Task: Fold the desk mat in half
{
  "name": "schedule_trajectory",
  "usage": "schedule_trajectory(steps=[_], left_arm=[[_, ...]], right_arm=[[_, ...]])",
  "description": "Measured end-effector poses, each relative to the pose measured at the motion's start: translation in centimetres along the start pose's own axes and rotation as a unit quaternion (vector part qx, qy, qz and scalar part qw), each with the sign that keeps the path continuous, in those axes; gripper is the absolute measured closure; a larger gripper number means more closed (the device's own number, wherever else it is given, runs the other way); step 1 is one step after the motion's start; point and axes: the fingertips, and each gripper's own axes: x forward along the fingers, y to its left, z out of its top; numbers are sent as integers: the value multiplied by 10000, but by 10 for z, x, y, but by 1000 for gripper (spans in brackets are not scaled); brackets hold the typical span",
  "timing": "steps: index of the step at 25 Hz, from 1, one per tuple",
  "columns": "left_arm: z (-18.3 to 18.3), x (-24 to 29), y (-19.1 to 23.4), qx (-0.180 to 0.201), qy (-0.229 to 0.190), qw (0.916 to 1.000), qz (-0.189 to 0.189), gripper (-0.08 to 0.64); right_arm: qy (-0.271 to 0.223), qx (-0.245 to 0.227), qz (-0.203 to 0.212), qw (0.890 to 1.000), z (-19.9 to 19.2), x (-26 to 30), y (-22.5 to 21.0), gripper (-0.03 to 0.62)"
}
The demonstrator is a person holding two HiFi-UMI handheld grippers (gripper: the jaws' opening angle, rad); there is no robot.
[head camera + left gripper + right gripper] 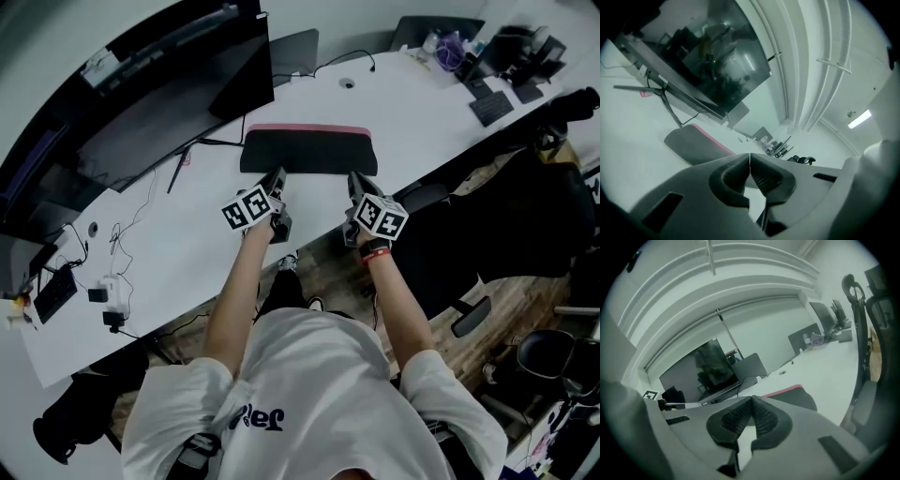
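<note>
The desk mat (pixel 309 152) lies doubled over on the white desk (pixel 187 248), dark on top with a pink strip (pixel 309 128) showing along its far edge. My left gripper (pixel 278 175) is at the mat's near edge on the left side, and my right gripper (pixel 354 178) is at the near edge on the right side. In the left gripper view the jaws (pixel 749 161) are shut and empty, with the mat (pixel 696 145) lying beyond them. The right gripper view shows its jaws (pixel 752 401) shut and empty too, with the mat (pixel 794 397) behind them.
A large monitor (pixel 178 84) stands behind the mat to the left, with cables (pixel 141 211) trailing over the desk. A closed laptop (pixel 295 52) lies further back. A keyboard (pixel 490 106) and clutter sit at the far right. A dark office chair (pixel 506 216) stands right of me.
</note>
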Motion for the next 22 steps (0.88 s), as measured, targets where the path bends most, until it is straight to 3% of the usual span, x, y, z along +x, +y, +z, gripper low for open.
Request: schedule_trajectory(steps=[6, 10, 19, 22], left_arm=[[-9, -31, -36, 713, -170, 9973, -23, 538], [-19, -47, -51, 1341, -163, 9908, 5, 538], [-25, -81, -91, 2856, -499, 9567, 270, 538], [-31, -87, -95, 3067, -579, 9493, 368, 538]], right_arm=[[-245, -752, -54, 9968, 9, -49, 10, 578], [-443, -1104, -129, 9928, 18, -76, 14, 578], [-727, -1534, -178, 9853, 27, -133, 22, 578], [-765, -1625, -221, 9835, 27, -146, 21, 578]])
